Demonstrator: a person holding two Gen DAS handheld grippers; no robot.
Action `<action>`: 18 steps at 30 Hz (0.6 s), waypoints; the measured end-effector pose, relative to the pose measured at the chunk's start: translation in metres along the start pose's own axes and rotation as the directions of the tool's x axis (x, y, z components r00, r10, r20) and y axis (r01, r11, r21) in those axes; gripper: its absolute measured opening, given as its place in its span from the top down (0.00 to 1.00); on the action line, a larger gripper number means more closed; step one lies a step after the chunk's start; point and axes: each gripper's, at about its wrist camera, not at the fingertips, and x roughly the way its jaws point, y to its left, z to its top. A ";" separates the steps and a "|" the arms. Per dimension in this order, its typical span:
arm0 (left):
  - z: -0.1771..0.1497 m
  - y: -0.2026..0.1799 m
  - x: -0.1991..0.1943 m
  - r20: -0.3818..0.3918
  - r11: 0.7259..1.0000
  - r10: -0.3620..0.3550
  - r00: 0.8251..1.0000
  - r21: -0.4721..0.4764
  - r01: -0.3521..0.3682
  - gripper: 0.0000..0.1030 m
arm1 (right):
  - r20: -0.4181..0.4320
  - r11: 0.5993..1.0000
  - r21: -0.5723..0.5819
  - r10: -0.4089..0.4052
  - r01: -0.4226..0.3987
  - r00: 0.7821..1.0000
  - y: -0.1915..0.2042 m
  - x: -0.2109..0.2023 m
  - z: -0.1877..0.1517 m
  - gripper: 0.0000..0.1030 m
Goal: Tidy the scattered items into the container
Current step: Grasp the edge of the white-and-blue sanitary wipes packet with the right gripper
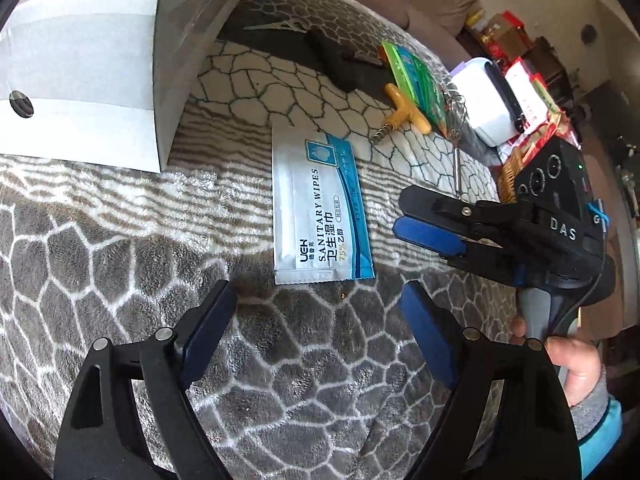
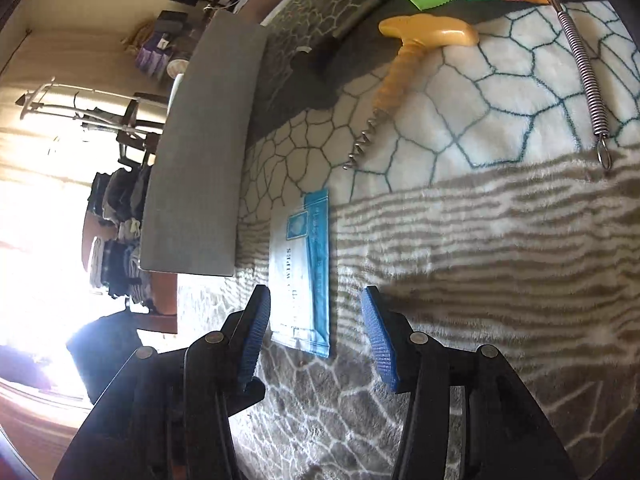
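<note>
- On the plush patterned blanket (image 1: 120, 240), a sanitary wipes packet (image 1: 320, 216) lies flat beside the white box (image 1: 80, 80).
- Left gripper (image 1: 320, 332) and right gripper (image 2: 316, 336) both gape, holding nothing.
- Corkscrew (image 2: 404, 64) and whisk (image 2: 580, 68) lie beyond.

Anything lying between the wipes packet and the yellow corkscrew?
Nothing: just bare blanket between the wipes packet and corkscrew, shown in both wrist views.

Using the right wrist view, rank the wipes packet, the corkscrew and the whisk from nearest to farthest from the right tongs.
1. Wipes packet: lies flat, its near end between the open right tongs.
2. Corkscrew: farther up the blanket, yellow handle away.
3. Whisk: far right, wire head at the top edge.
</note>
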 end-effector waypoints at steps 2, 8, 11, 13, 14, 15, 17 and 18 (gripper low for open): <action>-0.001 -0.004 0.002 0.004 1.000 0.008 1.000 0.026 -0.008 0.20 | -0.011 1.000 -0.018 0.000 0.000 1.000 0.007 0.006 0.003 0.51; 0.000 -0.010 0.007 -0.001 0.999 -0.040 0.999 0.028 0.040 0.20 | -0.079 0.999 -0.051 0.008 -0.012 0.997 0.027 0.028 0.010 0.51; 0.001 -0.010 0.008 -0.001 0.998 -0.052 0.999 0.027 0.052 0.20 | -0.103 0.997 -0.057 0.040 -0.046 0.994 0.032 0.039 0.007 0.56; 0.001 -0.008 0.006 -0.003 0.998 -0.059 0.998 0.022 0.059 0.20 | -0.108 0.997 -0.059 0.050 -0.057 0.993 0.036 0.044 0.005 0.74; 0.001 -0.007 0.006 -0.003 0.998 -0.062 0.998 0.017 0.062 0.20 | -0.106 0.997 -0.064 0.042 -0.049 0.994 0.037 0.045 0.003 0.78; 0.001 -0.006 0.005 -0.002 0.998 -0.065 0.998 0.010 0.065 0.20 | -0.103 0.997 -0.073 0.030 -0.037 0.994 0.039 0.046 0.002 0.86; 0.001 -0.003 0.003 -0.001 0.997 -0.077 0.997 -0.012 0.077 0.19 | -0.095 0.996 -0.090 0.008 -0.017 0.995 0.040 0.042 0.000 0.90; 0.002 0.000 0.002 -0.001 0.996 -0.087 0.996 -0.027 0.087 0.18 | -0.089 0.996 -0.094 0.002 -0.010 0.996 0.040 0.039 -0.001 0.92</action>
